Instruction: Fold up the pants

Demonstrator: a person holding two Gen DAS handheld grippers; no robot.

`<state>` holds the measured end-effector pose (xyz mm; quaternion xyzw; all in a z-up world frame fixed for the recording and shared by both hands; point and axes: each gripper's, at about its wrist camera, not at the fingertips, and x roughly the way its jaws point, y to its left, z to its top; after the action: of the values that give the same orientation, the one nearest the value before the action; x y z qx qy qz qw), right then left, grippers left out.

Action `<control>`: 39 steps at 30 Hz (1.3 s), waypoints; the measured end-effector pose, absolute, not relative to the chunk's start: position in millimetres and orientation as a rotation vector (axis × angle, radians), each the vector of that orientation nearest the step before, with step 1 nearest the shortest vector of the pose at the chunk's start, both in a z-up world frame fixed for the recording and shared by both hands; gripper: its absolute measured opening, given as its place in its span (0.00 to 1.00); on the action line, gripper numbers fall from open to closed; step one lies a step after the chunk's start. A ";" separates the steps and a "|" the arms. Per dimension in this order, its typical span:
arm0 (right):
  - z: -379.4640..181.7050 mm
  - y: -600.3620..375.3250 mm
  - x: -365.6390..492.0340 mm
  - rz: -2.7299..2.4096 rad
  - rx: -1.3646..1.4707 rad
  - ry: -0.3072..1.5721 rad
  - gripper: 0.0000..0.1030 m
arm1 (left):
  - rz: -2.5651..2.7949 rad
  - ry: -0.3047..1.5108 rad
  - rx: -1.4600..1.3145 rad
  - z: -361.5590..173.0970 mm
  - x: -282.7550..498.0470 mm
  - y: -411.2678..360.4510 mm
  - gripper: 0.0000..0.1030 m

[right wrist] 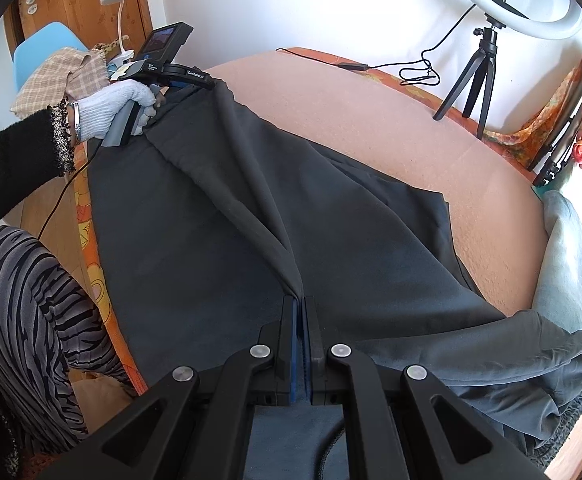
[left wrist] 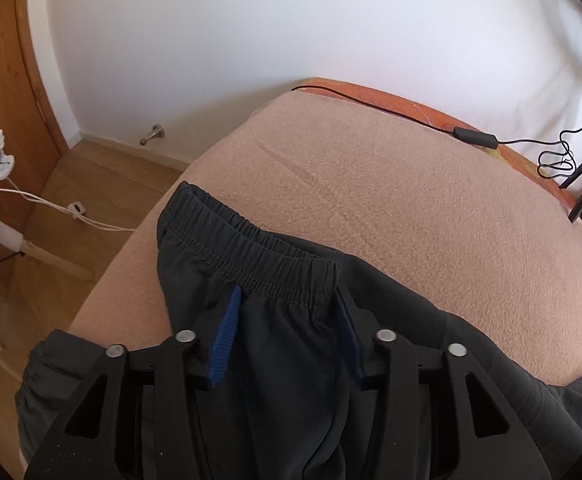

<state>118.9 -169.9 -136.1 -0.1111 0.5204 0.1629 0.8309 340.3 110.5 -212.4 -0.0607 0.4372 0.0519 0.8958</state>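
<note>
Right gripper (right wrist: 300,304): fingers pressed together, pinching a raised ridge of the dark pants (right wrist: 251,216) right at their tips.
Fold ridge: runs from the right gripper's tips away and to the left, up toward the left gripper (right wrist: 179,80) at the far end of the garment.
Left gripper (left wrist: 287,300): fingers spread apart, blue pads either side of the fabric just below the elastic waistband (left wrist: 251,248); whether the tips touch the cloth cannot be told.
Left hand (right wrist: 111,108): in a white glove, wrapped round the handle of the left gripper, seen far left from the right wrist view.
Pants: lying across the bed, spread beneath both grippers, one bunched end to the right of the right gripper near a pale blue blanket (right wrist: 571,272).
Bed (left wrist: 411,200): covered in a pinkish-beige fleece, extending beyond the waistband ahead of the left gripper.
Cable (left wrist: 475,136): black, along the bed's far edge.
Tripod (right wrist: 475,76): far right of the right gripper, carrying a ring light (right wrist: 531,20).
</note>
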 end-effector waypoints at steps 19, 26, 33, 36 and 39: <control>-100.2 -170.4 91.2 0.331 -0.234 1.020 0.00 | 0.012 0.676 -0.697 -181.2 221.0 249.7 0.07; -117.1 -152.1 81.0 0.351 -0.289 1.071 0.00 | 0.069 0.720 -0.878 -223.4 193.3 276.0 0.33; -120.9 -148.8 78.6 0.334 -0.302 1.082 0.00 | 0.096 0.705 -0.864 -231.7 189.8 273.9 0.40; -121.5 -150.6 79.0 0.319 -0.301 1.081 0.00 | 0.109 0.702 -0.829 -232.1 195.5 275.9 0.33; -120.8 -150.9 79.4 0.307 -0.298 1.077 0.00 | 0.117 0.713 -0.752 -228.0 201.3 274.8 0.12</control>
<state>79.4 -150.9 -120.8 -0.1410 0.5089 0.1449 0.8367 201.3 274.8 -228.0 -0.3593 0.3405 0.0559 0.8671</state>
